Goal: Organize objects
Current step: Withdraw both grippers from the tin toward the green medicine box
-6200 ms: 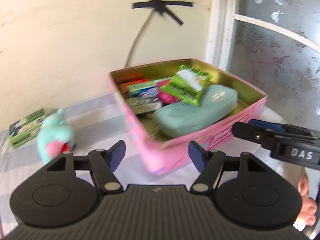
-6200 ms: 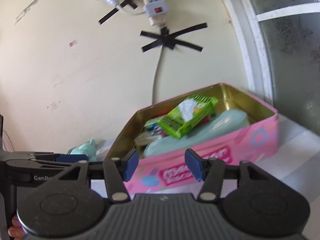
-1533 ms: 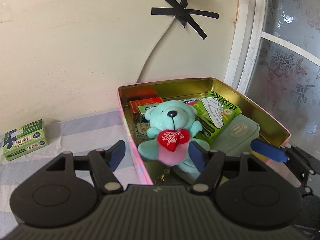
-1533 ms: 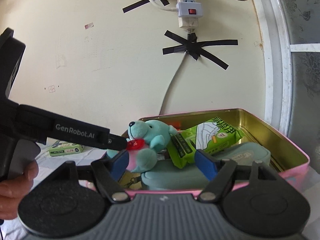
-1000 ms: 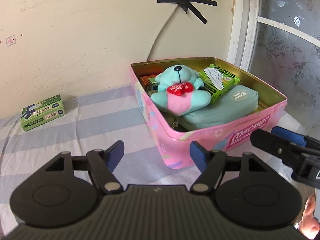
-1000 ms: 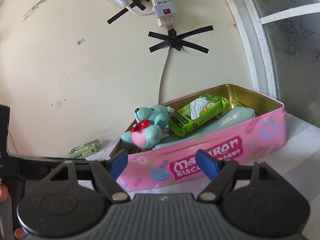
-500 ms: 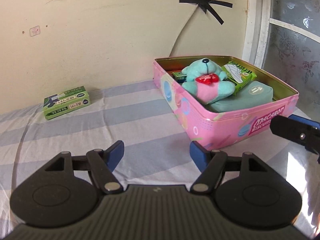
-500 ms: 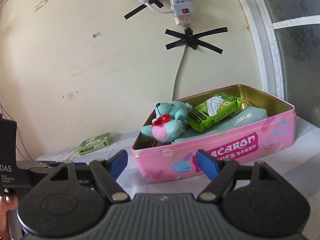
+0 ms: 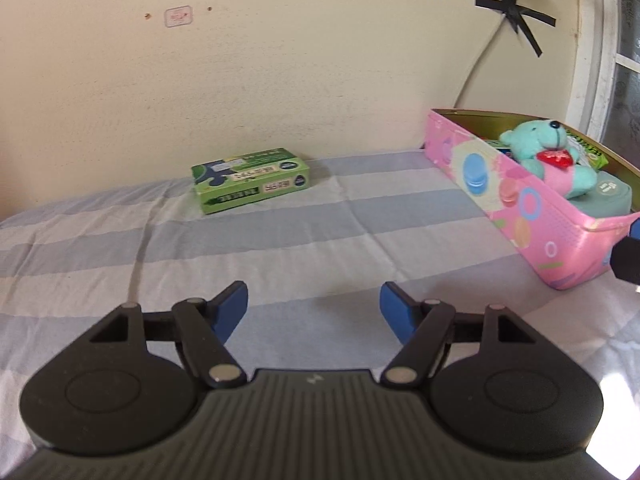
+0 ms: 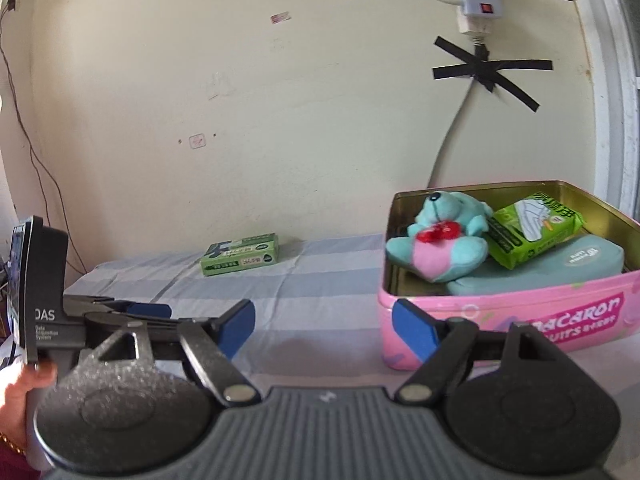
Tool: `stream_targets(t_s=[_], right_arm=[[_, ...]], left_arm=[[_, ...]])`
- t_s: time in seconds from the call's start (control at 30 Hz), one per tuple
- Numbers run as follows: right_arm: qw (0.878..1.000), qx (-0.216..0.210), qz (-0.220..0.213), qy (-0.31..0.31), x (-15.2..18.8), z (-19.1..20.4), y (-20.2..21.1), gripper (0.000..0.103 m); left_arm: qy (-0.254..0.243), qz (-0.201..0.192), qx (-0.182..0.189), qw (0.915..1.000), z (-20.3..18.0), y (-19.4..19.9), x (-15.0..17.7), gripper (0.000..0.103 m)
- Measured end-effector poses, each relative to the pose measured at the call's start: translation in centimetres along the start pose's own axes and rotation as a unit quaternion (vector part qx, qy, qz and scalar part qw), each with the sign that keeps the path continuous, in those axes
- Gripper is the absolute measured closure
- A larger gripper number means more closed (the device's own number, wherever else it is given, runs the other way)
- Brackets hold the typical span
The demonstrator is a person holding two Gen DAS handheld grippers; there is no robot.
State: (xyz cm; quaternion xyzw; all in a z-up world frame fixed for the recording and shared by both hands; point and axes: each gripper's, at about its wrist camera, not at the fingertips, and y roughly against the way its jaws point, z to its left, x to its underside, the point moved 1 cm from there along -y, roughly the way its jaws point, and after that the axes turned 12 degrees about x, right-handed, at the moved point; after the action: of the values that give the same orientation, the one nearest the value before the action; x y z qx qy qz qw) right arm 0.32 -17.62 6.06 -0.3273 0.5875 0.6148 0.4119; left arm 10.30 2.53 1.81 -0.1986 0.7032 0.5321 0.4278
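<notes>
A pink tin box (image 9: 532, 216) (image 10: 500, 320) stands at the right on the striped cloth. Inside it lie a teal teddy bear (image 9: 548, 156) (image 10: 444, 240) with a red heart, a green packet (image 10: 532, 228) and a teal pouch (image 10: 560, 268). A green carton (image 9: 250, 184) (image 10: 240, 259) rests near the wall, far ahead of my left gripper (image 9: 314, 310). That gripper is open and empty over the cloth. My right gripper (image 10: 324, 326) is open too, empty, its right pad in front of the tin's near left corner.
The striped grey and white cloth (image 9: 280, 240) covers the surface up to a cream wall. A power strip (image 10: 476, 4) and cable taped with black crosses hang above the tin. A window frame (image 9: 592, 48) runs along the right. A hand (image 10: 20, 388) grips the left tool's handle.
Both views have swung left, away from the tin. The green carton has come toward the centre of the left wrist view. The teddy bear stays in the tin.
</notes>
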Motion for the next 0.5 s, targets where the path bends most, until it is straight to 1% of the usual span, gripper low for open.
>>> stream_targets(t_s=[0.13,0.2,0.3,0.4,0.5], right_arm=[[0.999,-0.021,0.012,0.023,-0.3,3.0,-1.5,0.024],[0.999,-0.034,0.024,0.031,-0.4,4.4,-2.7,0.024],[0.997,-0.053,0.045,0.037,-0.6,6.5,-4.7,0.024],[0.995,-0.06,0.059,0.047,-0.9,8.6,-7.0,0.024],[0.994,-0.063,0.072,0.048,-1.5,10.1,-9.7,0.024]], left_arm=[[0.018,0.001,-0.023,0.9996,3.4,0.1,0.1,0.028],[0.03,0.0,-0.032,0.999,5.0,0.1,0.3,0.028],[0.063,-0.002,-0.045,0.997,7.5,0.1,0.6,0.028],[0.096,0.0,-0.052,0.994,9.6,-0.1,0.9,0.028],[0.118,-0.001,-0.063,0.991,11.3,-0.2,0.9,0.028]])
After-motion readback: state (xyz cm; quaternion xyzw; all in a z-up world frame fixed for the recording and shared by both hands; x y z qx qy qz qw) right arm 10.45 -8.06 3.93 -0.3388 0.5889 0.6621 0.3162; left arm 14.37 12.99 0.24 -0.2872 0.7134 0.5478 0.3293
